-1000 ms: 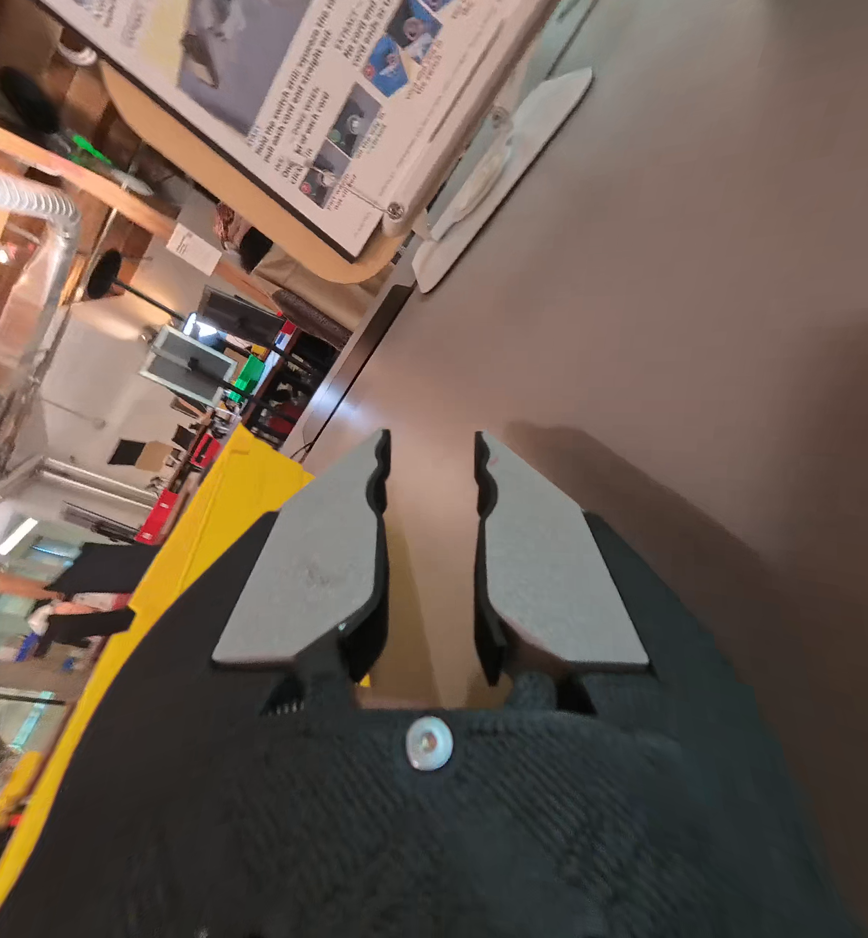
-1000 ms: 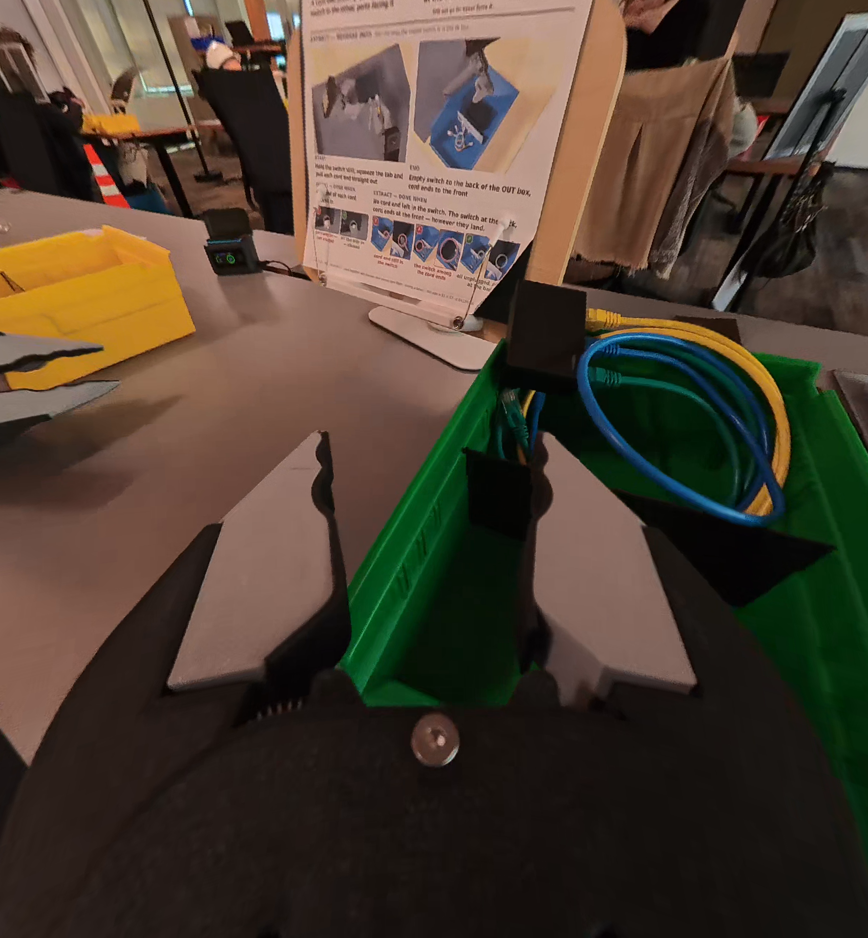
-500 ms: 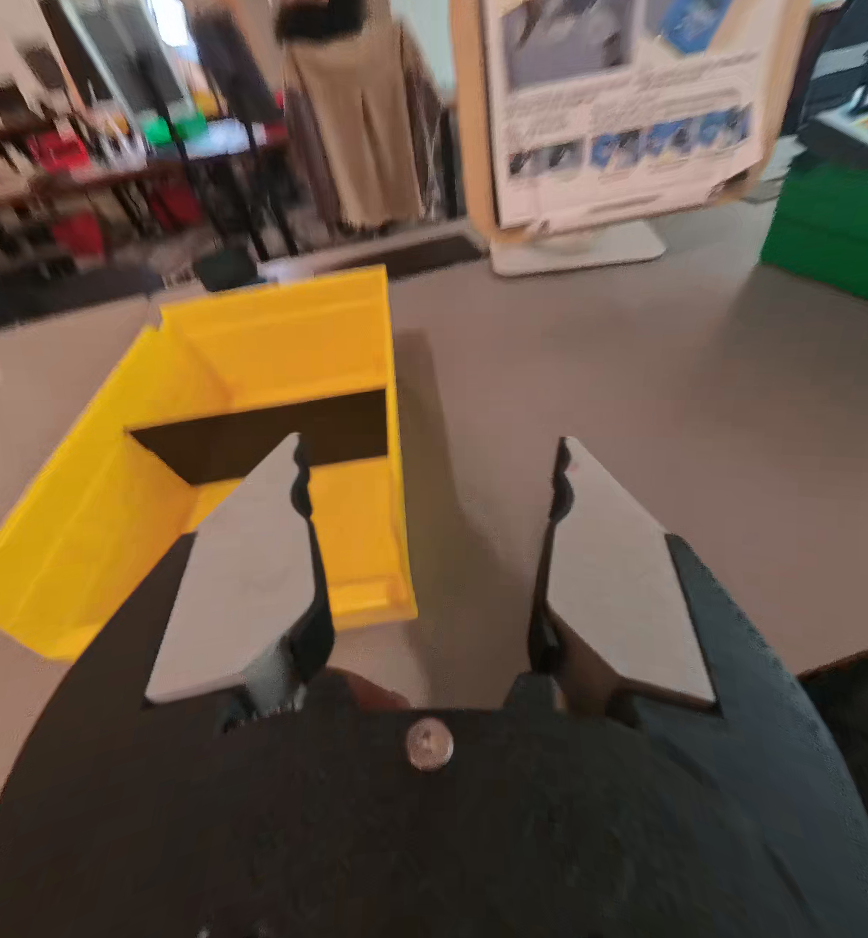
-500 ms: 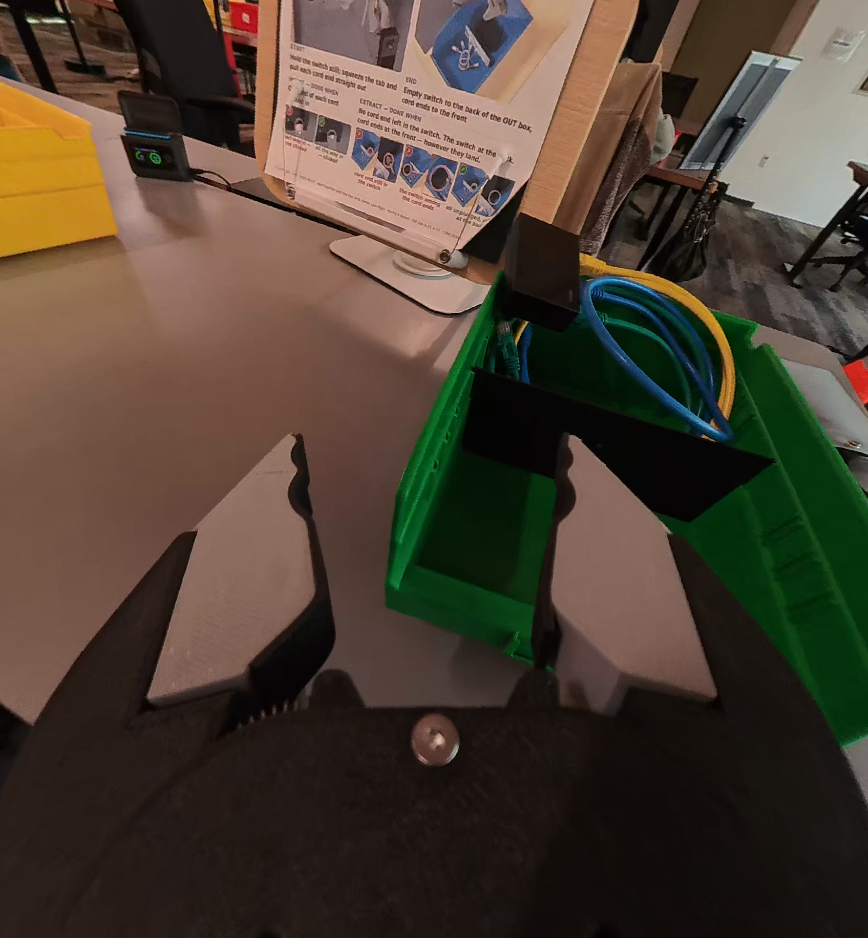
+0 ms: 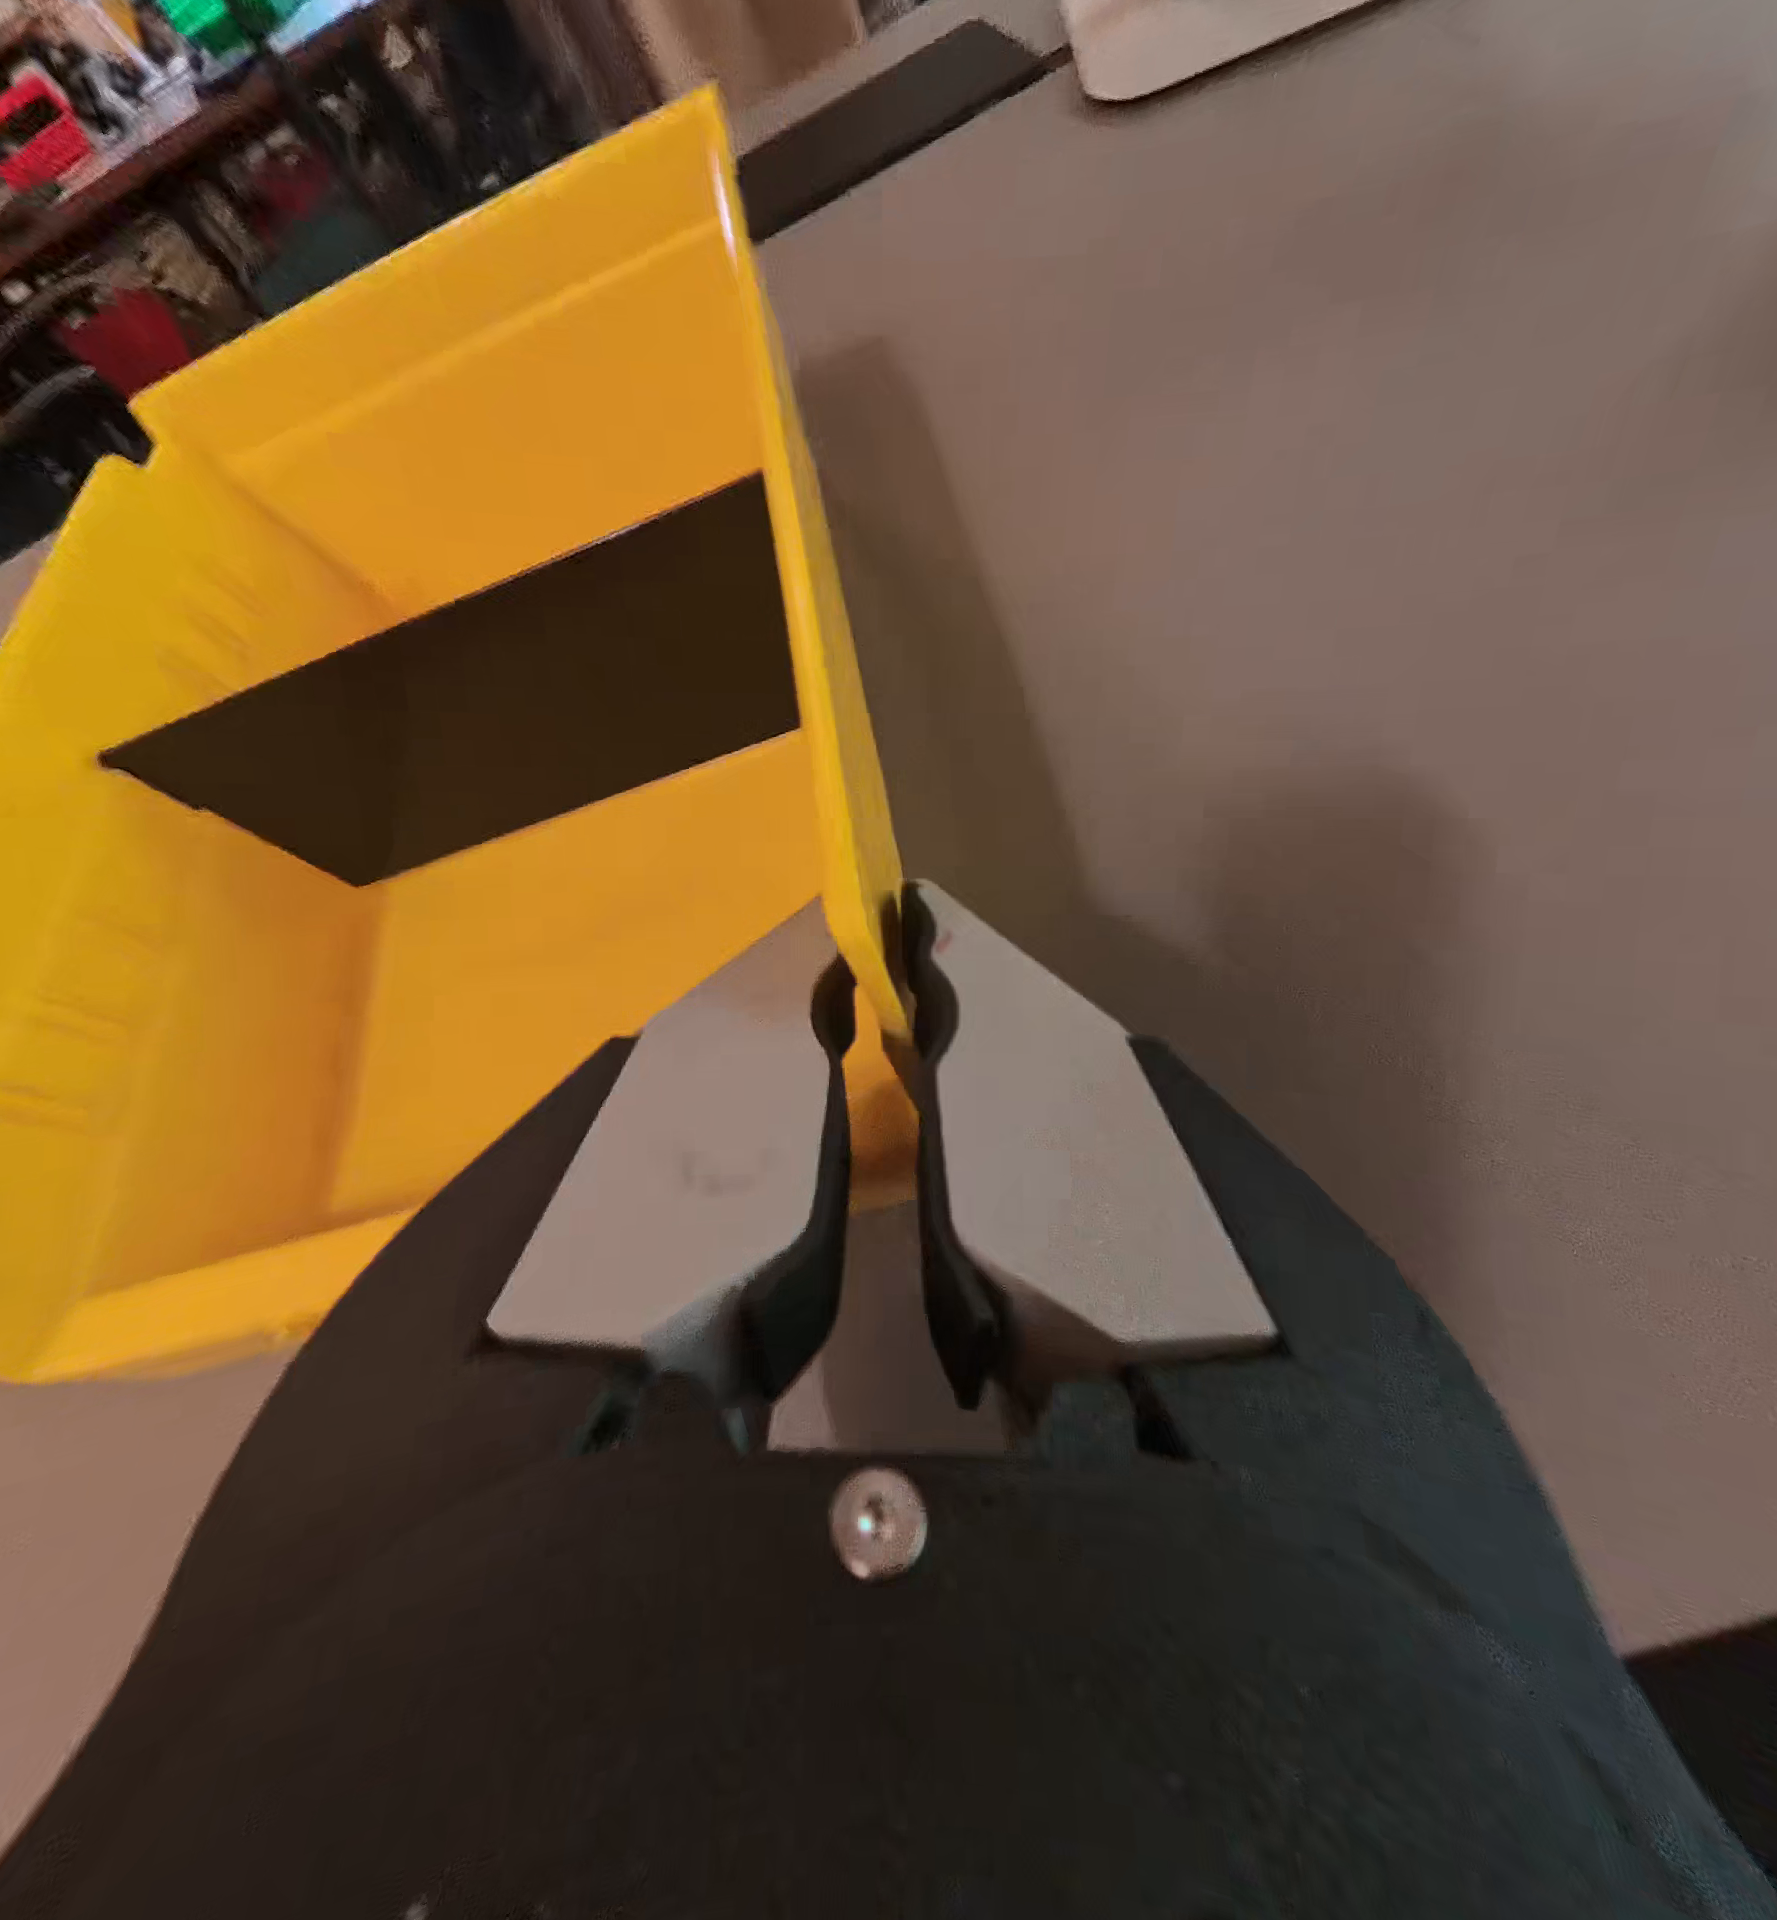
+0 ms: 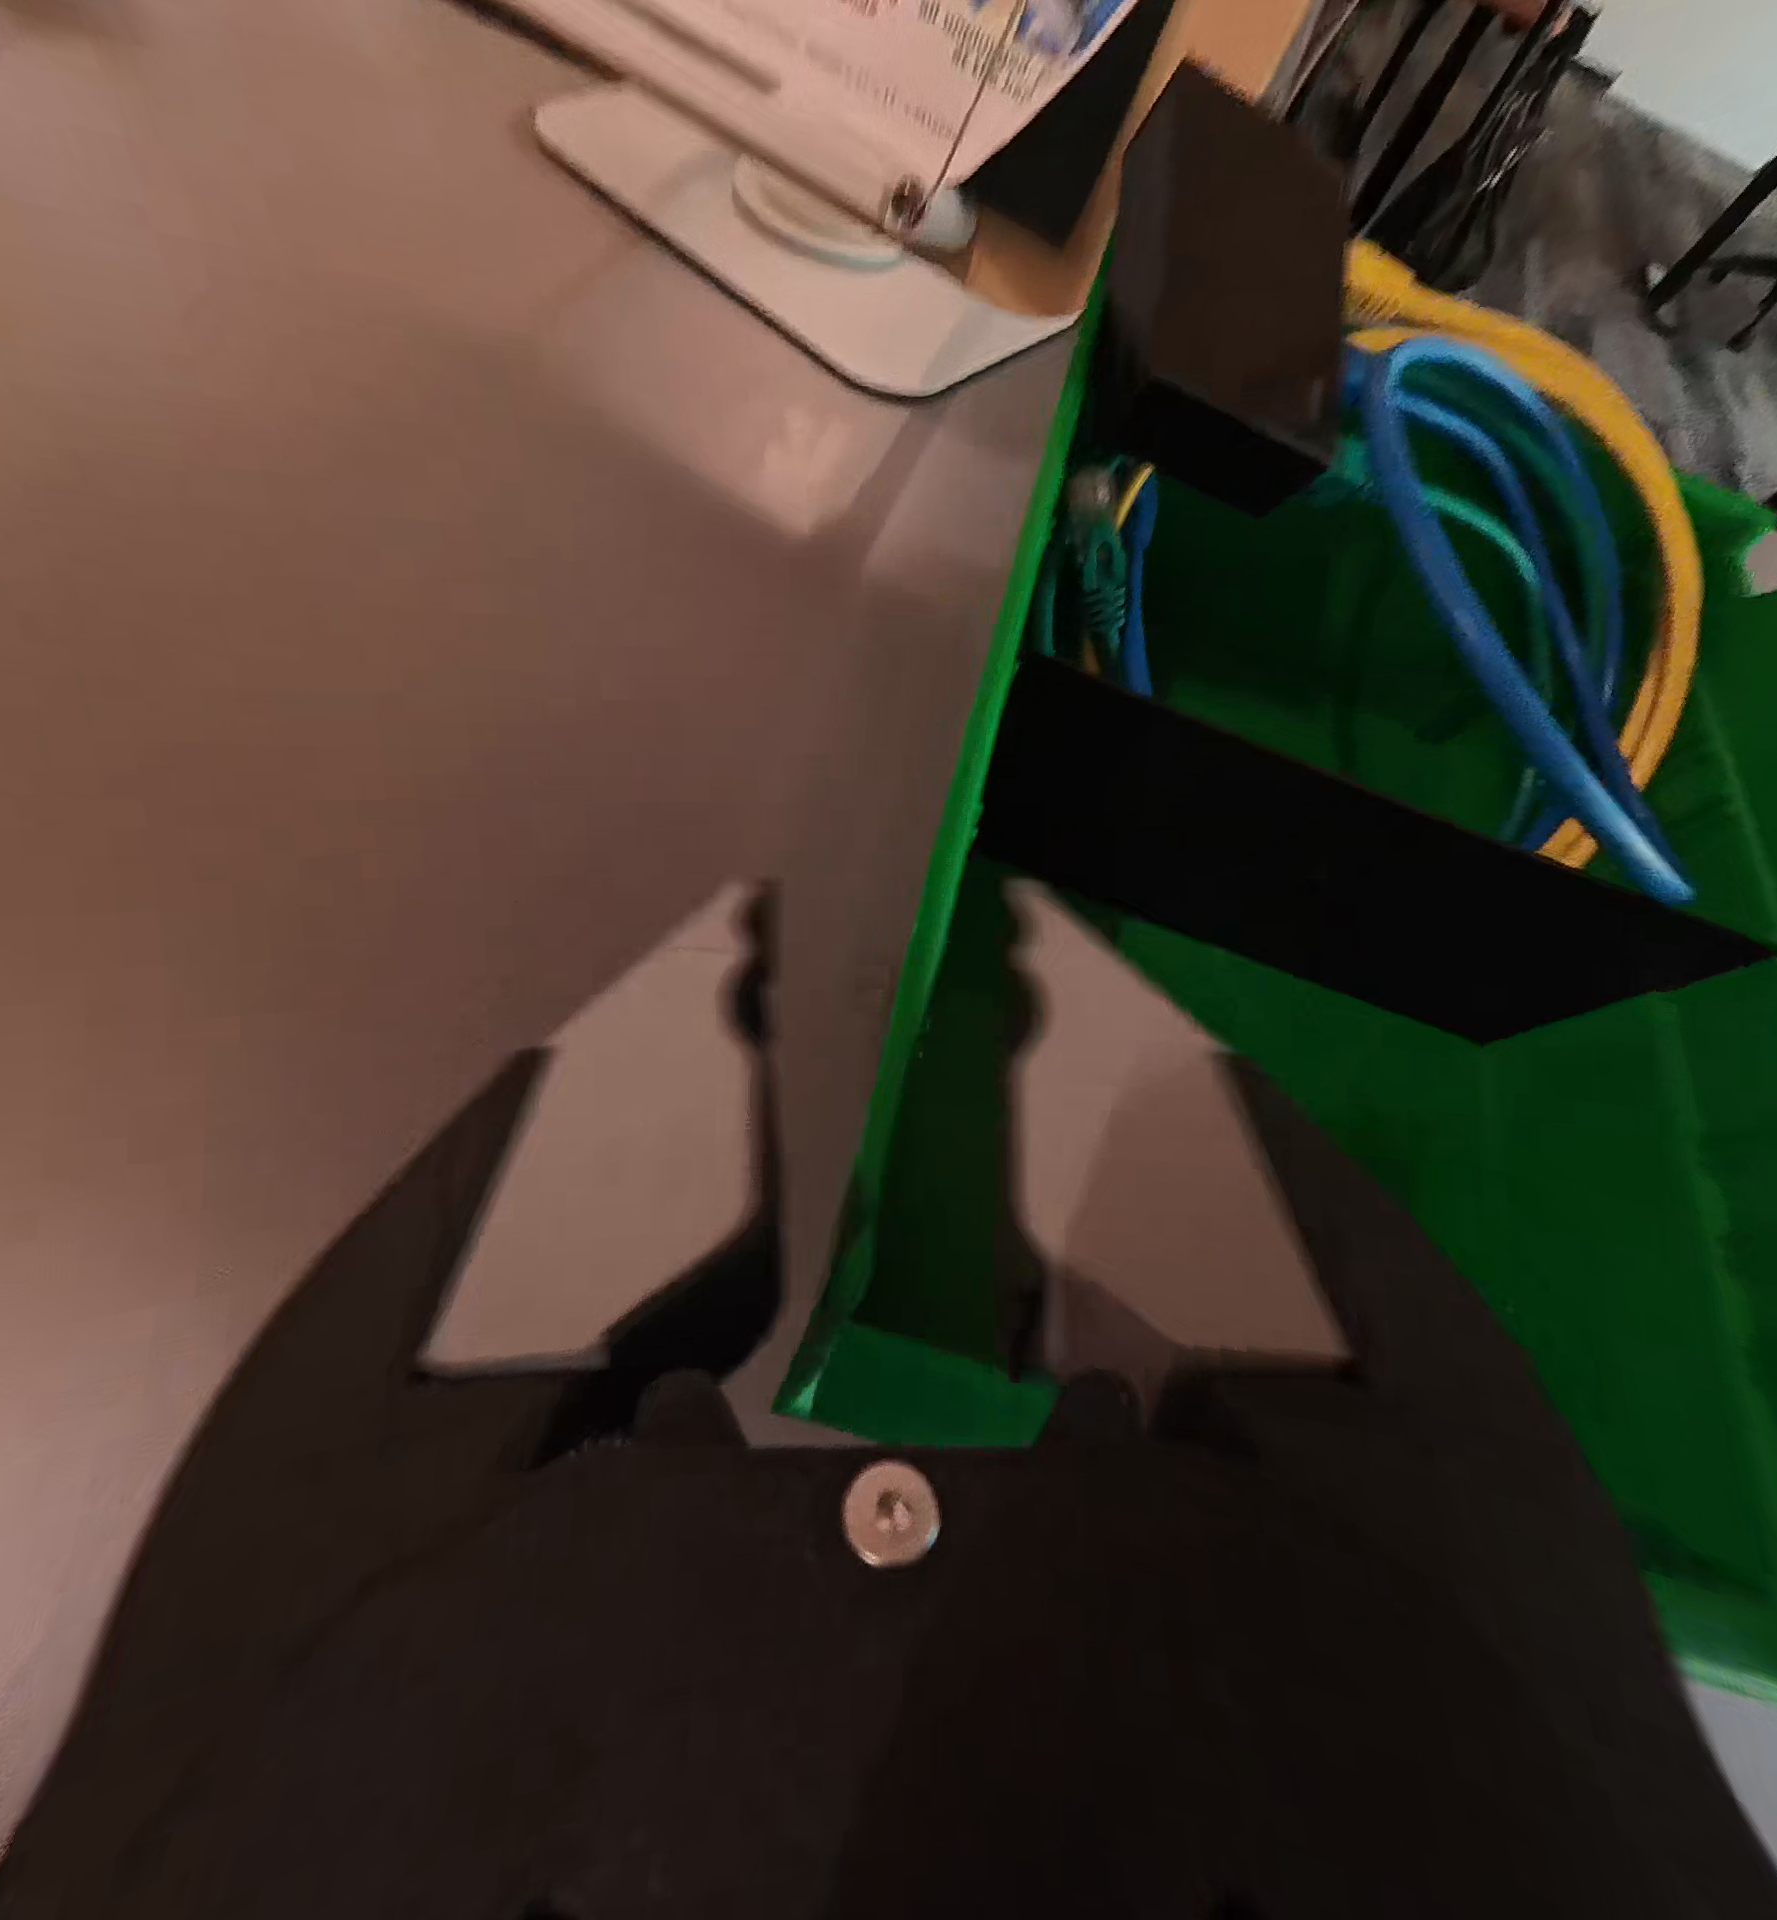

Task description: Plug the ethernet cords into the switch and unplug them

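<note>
The black switch (image 6: 1227, 260) sits at the far end of the green bin (image 6: 1486, 1247), with blue (image 6: 1466, 582), yellow (image 6: 1673, 582) and green cords (image 6: 1102, 582) coiled behind a black divider (image 6: 1331, 883). My right gripper (image 6: 886, 904) is open and straddles the green bin's left wall near its front corner, one finger outside and one inside. My left gripper (image 5: 879, 966) is shut on the right wall of the yellow bin (image 5: 448, 416) near its front corner. The yellow bin has a black divider (image 5: 468, 707) and looks empty.
A sign stand with a white base (image 6: 811, 239) stands on the brown table (image 6: 344, 623) behind the green bin; its base also shows in the left wrist view (image 5: 1175, 42). Shelves and furniture lie beyond the table's far edge. Tip to tip, the grippers are about 50 centimetres apart.
My left gripper swung toward the yellow bin, moved in and shut on its right wall. My right gripper pulled back, then came forward over the green bin's left wall, its fingers narrowing.
</note>
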`<state>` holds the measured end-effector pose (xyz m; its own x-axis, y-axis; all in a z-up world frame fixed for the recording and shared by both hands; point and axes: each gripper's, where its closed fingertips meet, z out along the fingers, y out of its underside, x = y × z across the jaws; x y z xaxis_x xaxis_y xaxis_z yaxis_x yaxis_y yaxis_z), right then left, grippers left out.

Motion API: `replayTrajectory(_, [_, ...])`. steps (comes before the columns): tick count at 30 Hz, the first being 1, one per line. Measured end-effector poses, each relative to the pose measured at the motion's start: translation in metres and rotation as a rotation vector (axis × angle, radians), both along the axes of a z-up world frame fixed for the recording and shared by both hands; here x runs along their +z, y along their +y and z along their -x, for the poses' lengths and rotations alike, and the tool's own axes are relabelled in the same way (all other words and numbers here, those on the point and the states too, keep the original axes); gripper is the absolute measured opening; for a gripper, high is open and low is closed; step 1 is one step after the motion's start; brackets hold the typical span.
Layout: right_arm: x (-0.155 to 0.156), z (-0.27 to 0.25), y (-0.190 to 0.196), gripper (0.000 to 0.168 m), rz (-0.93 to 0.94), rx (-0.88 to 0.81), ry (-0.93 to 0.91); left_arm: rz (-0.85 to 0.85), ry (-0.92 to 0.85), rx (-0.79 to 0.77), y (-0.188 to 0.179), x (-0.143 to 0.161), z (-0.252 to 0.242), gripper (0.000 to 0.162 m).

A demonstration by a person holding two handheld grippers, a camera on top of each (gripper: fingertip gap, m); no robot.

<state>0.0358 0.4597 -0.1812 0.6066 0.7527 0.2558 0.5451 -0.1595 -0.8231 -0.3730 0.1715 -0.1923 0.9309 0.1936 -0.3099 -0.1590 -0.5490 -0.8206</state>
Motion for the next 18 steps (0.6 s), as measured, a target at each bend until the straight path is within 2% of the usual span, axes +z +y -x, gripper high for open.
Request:
replayTrajectory(1, [-0.001,-0.003,0.003,0.015,-0.033,-0.020,-0.026,0.000,0.004,0.001,-0.002,0.002,0.003,0.003])
replayTrajectory(3, [0.000,-0.010,0.003,0.006,-0.085,-0.069,-0.056,-0.052,-0.018,0.006,-0.010,0.015,0.013,0.002])
replayTrajectory(5, [0.001,-0.009,-0.011,0.003,-0.068,-0.066,-0.013,-0.079,-0.020,0.008,-0.021,0.028,0.024,0.003])
replayTrajectory(11, [0.002,0.021,-0.084,0.004,-0.076,-0.003,-0.006,-0.294,-0.079,-0.024,-0.046,0.083,0.030,0.004])
replayTrajectory(14, [0.001,0.063,-0.126,0.012,-0.043,0.082,0.002,-0.394,-0.033,-0.026,-0.058,0.119,0.026,0.004])
replayTrajectory(18, [0.001,0.144,-0.184,0.033,0.004,0.250,0.011,-0.467,0.049,-0.017,-0.076,0.154,0.015,0.004])
